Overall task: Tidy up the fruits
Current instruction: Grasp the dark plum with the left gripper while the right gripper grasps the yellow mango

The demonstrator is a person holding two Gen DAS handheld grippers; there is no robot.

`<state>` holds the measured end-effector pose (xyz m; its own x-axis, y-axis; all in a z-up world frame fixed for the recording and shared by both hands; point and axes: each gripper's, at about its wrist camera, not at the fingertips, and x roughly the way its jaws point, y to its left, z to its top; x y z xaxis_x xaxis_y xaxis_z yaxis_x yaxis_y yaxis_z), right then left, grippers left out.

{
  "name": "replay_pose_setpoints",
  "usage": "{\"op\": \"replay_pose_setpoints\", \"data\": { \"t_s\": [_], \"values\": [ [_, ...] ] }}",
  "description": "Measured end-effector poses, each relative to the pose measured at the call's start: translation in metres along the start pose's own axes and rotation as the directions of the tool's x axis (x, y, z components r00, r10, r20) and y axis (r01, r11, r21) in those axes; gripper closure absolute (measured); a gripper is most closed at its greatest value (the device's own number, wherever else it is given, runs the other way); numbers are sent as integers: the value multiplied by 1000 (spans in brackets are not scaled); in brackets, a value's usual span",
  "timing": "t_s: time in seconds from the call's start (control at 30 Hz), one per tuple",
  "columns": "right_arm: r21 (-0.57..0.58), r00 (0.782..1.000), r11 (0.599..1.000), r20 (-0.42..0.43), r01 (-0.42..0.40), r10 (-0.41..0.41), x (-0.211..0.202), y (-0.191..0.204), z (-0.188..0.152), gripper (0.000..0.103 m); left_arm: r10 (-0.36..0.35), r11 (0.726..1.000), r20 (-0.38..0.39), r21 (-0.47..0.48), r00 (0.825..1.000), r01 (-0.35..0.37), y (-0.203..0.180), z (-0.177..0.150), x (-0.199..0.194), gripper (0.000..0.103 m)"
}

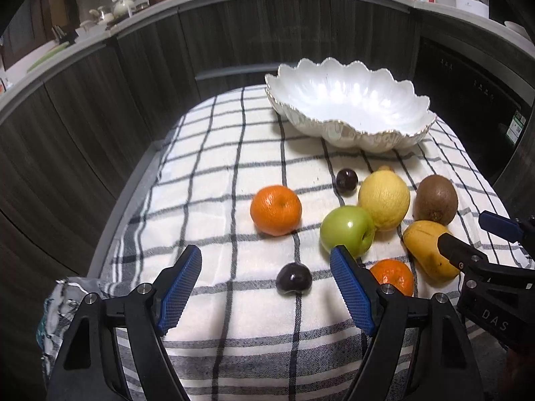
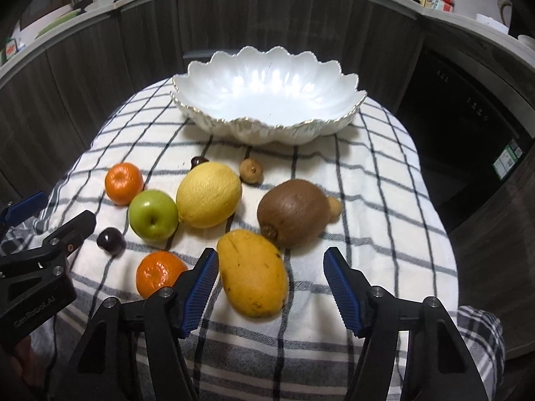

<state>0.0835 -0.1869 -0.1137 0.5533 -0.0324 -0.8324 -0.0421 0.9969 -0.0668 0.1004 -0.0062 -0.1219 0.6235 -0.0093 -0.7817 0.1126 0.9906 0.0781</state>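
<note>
Fruit lies on a checked cloth (image 1: 217, 167) in front of an empty white scalloped bowl (image 1: 334, 123) (image 2: 267, 127). My left gripper (image 1: 267, 254) is open, low over the cloth, with a dark plum (image 1: 294, 279) between its fingers and untouched. An orange (image 1: 276, 210), green apple (image 1: 347, 230), lemon (image 1: 384, 200) and kiwi (image 1: 436, 198) lie beyond it. My right gripper (image 2: 271, 254) is open around a yellow mango (image 2: 252, 272); its left pad is close to the mango and its right pad stands clear. A second mandarin (image 2: 158, 272) sits left of that pad.
A second dark plum (image 2: 197, 160) and two small brown fruits (image 2: 251, 168) (image 2: 334, 209) lie nearer the bowl. The left gripper (image 2: 63, 207) shows at the left edge of the right wrist view. Dark cabinet fronts (image 1: 100, 117) curve around the table beyond its edges.
</note>
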Motion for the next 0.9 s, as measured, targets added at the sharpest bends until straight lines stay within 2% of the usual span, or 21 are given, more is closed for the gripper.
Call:
{"op": "replay_pose_setpoints", "data": {
  "t_s": [0.3, 0.47, 0.7, 0.77, 0.9],
  "values": [
    [-17, 999, 1000, -40, -5, 4, 15, 4, -1, 37, -26, 1000, -60, 5, 998, 26, -3, -5, 21, 31],
    [-23, 999, 1000, -52, -12, 11, 21, 5, -2, 37, -52, 998, -100, 14, 994, 54, -6, -9, 33, 47],
    [-41, 998, 999, -63, -27, 24, 25, 10, -5, 40, -74, 997, -132, 26, 988, 79, -11, -14, 41, 60],
    [-38, 997, 999, -66, -28, 26, 26, 10, -5, 40, -76, 996, -142, 33, 987, 82, -13, -15, 44, 67],
    [-34, 997, 999, -66, -31, 28, 27, 9, -6, 40, -86, 995, -139, 42, 987, 92, -15, -15, 45, 73]
  ]
}}
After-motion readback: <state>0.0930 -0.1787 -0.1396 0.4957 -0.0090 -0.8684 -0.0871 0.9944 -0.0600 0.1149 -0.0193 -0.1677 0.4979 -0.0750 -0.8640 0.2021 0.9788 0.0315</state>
